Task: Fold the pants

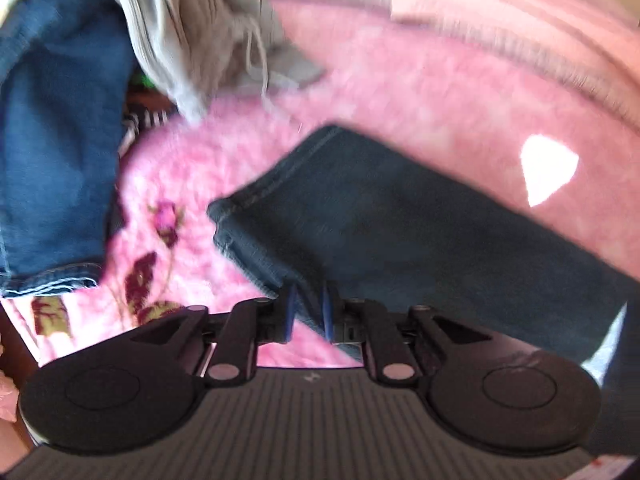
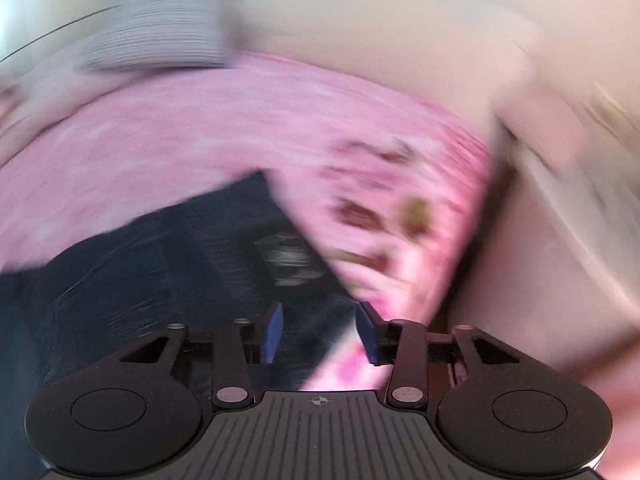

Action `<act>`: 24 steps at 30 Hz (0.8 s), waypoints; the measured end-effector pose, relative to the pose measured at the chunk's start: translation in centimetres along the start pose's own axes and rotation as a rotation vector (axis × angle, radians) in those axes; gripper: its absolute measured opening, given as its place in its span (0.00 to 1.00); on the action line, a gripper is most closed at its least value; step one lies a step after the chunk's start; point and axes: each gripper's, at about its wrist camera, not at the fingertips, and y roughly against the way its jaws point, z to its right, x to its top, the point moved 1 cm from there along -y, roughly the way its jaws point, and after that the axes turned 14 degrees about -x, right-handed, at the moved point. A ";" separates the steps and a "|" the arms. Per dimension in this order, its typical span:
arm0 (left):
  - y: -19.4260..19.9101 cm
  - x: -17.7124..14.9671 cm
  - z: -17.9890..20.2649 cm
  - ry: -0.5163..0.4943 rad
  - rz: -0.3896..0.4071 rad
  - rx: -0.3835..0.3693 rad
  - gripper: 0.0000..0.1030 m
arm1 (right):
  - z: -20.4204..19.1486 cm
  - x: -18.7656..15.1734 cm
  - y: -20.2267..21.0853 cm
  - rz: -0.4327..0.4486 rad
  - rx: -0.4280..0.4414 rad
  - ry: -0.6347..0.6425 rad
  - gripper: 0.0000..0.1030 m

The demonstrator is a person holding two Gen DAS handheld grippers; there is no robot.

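Dark pants [image 1: 400,232] flat on the pink blanket [image 1: 200,168], reaching from 6 o'clock out toward 3 o'clock in the left wrist view, hem corner near the centre. Left gripper [image 1: 309,312] at that lower edge, jaws narrow, a slim gap between the pads with blanket showing through, so apparently no clamp on the cloth. Right gripper [image 2: 320,328] over the other end of the same pants, at 6 to 9 o'clock in its heavily blurred view, jaws moderately wide, holding nothing.

Probably a fold just laid, with hands about to reset. For the next fold:
- Pinch both layers at matching corners, not one layer alone.
- Lift both ends evenly to keep edges square.
- Keep clear of the lighter jeans [image 1: 52,140] at 9 o'clock and the grey garment [image 1: 192,28] at 11 o'clock.
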 end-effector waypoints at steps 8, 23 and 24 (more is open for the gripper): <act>-5.0 -3.2 7.8 -0.184 -0.210 -0.151 0.19 | -4.6 -4.4 -2.3 -0.120 0.137 0.247 0.41; -4.2 -3.3 6.9 -0.236 -0.192 -0.119 0.23 | -6.6 -4.6 -0.5 -0.207 0.128 0.318 0.45; -3.7 -3.1 6.9 -0.252 -0.194 -0.117 0.23 | -6.4 -4.2 0.5 -0.214 0.141 0.304 0.45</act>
